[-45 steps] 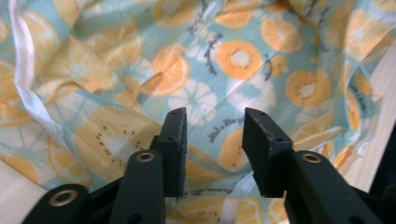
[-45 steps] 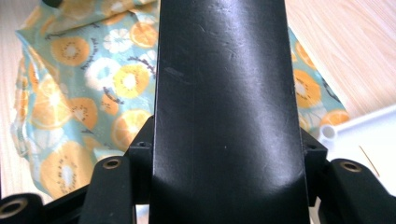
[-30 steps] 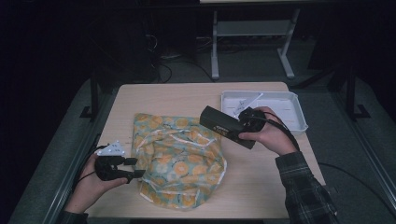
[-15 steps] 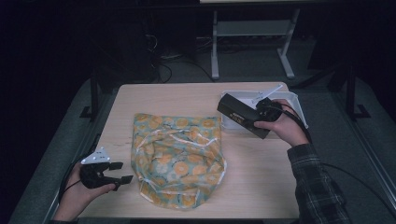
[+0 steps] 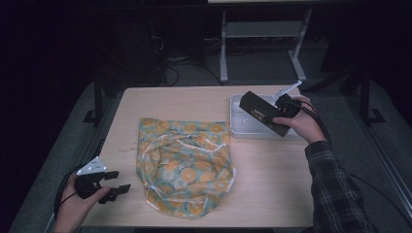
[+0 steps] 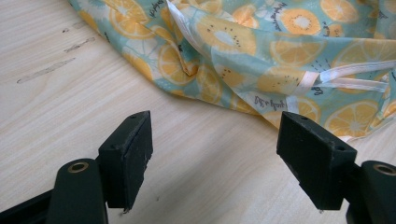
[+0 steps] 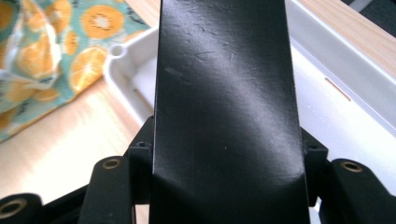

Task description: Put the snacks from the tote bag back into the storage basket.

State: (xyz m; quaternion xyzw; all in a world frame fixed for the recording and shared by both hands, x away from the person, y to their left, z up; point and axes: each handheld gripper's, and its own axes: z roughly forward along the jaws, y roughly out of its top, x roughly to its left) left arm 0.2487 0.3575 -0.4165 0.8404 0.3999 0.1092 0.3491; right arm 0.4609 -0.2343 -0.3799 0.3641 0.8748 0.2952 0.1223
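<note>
A crumpled cloth bag (image 5: 184,162) printed with orange slices lies in the middle of the wooden table (image 5: 272,170). My left gripper (image 5: 119,182) is near the table's front left corner, just left of the bag (image 6: 261,51); its jaws have just been opening and stand wide with nothing between them (image 6: 212,163). My right gripper (image 5: 282,114) is shut on a long black box (image 5: 262,112), held over the white tray (image 5: 238,128) at the right. The box (image 7: 224,107) lies between both pads, above the tray (image 7: 327,121).
The tray sits near the table's right edge. White ribbon drawstrings (image 6: 336,79) run across the bag's fabric. A metal stand (image 5: 262,34) and cables are on the dark floor beyond the table. Bare wood lies between the bag and the tray.
The right hand has carried the black box from over the bag rightward to above the tray. The left gripper has pulled back off the bag's left edge toward the front left, jaws wider.
</note>
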